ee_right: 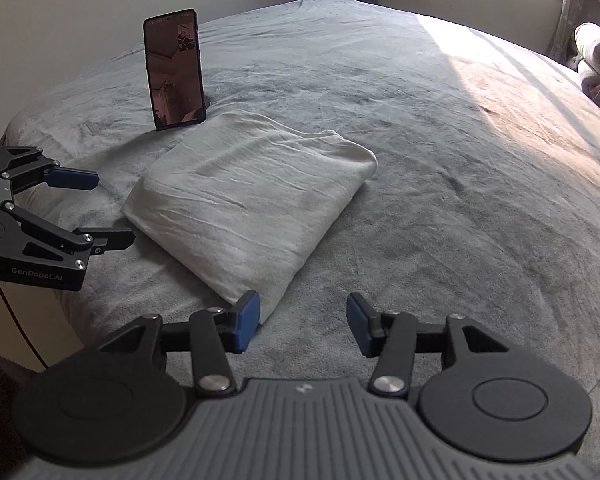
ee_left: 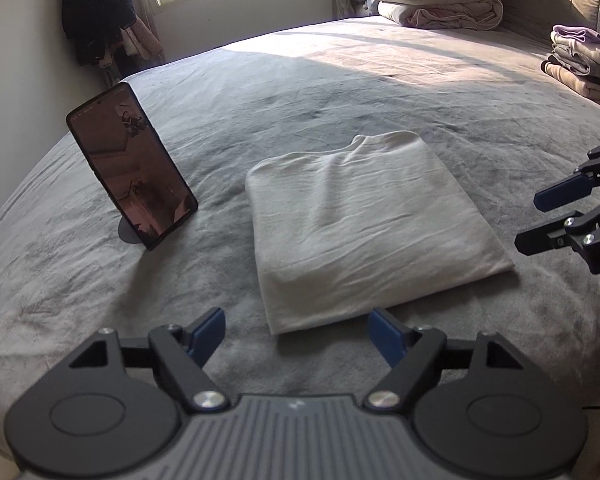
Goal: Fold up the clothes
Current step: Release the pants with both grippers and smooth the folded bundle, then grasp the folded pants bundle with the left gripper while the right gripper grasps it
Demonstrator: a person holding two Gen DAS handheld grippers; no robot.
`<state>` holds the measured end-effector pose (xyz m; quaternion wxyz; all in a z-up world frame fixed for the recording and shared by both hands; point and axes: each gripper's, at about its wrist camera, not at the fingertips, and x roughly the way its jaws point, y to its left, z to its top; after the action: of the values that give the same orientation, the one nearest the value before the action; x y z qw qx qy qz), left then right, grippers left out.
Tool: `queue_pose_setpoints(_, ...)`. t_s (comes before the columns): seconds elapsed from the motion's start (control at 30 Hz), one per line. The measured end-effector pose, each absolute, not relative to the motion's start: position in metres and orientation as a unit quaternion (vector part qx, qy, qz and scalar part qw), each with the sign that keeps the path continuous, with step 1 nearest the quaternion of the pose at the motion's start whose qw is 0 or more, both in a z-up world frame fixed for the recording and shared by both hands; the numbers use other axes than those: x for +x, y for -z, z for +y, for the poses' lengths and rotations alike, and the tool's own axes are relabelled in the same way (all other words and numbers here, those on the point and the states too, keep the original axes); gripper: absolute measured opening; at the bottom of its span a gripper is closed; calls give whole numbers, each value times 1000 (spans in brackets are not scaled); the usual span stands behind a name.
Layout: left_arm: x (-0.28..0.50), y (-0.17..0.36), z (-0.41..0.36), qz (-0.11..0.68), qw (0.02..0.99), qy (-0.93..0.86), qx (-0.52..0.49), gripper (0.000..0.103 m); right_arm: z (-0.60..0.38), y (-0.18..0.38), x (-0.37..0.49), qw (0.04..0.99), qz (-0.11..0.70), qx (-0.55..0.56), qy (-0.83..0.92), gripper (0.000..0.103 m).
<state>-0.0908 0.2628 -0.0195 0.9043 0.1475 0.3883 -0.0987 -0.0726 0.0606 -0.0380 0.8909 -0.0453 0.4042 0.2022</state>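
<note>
Shirt [ee_left: 374, 224] lies folded in a neat rectangle mid-bed [ee_left: 340, 92]; both grippers, left [ee_left: 296, 334] and right [ee_right: 302, 322], released, empty; stack [ee_left: 584, 62] at far edge.

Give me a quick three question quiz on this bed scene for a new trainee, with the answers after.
1. True or false: the white garment lies folded flat on the grey bedspread.
2. What stands propped upright on the bed next to the garment?
A. a phone
B. a lamp
C. a book
3. Is either the left gripper or the right gripper holding cloth?

Key:
1. True. It is a neat rectangle with nothing on it.
2. A. The phone stands on a small stand, screen lit.
3. No. Both are open and empty, each near an edge of the garment.
</note>
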Motion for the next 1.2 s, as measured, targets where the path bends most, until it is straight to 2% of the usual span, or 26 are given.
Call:
queue_pose_setpoints(0.17,-74,15,271,406,901,123,91,85,50,35,-59,880,427,15,-209,62)
queue_pose_setpoints(0.43,-28,28,300,414,899,134,-51,83,30,52,-29,857,440,140,-226,62)
queue_pose_setpoints(0.57,-6,44,317,419,887,133,-138,72,16,67,-10,842,437,222,-227,60)
queue_pose_setpoints(0.8,10,61,331,396,871,142,-254,63,1,97,22,797,421,375,-216,42)
queue_pose_setpoints(0.83,10,62,331,391,869,144,-267,61,1,101,26,792,419,390,-213,36)
queue_pose_setpoints(0.9,10,64,331,382,865,146,-292,55,2,107,32,782,413,419,-207,30)
queue_pose_setpoints(0.93,10,65,330,378,862,147,-304,47,2,110,34,778,410,431,-204,26)
queue_pose_setpoints(0.97,10,66,330,373,859,148,-317,34,2,112,36,773,407,442,-201,21)
queue_pose_setpoints(1.0,10,67,330,369,857,149,-329,29,2,114,38,769,404,454,-199,19)
queue_pose_setpoints(1.1,10,70,330,354,847,151,-366,21,-1,113,38,759,393,480,-198,17)
queue_pose_setpoints(1.2,10,73,329,339,837,154,-401,19,-7,102,32,763,373,485,-208,17)
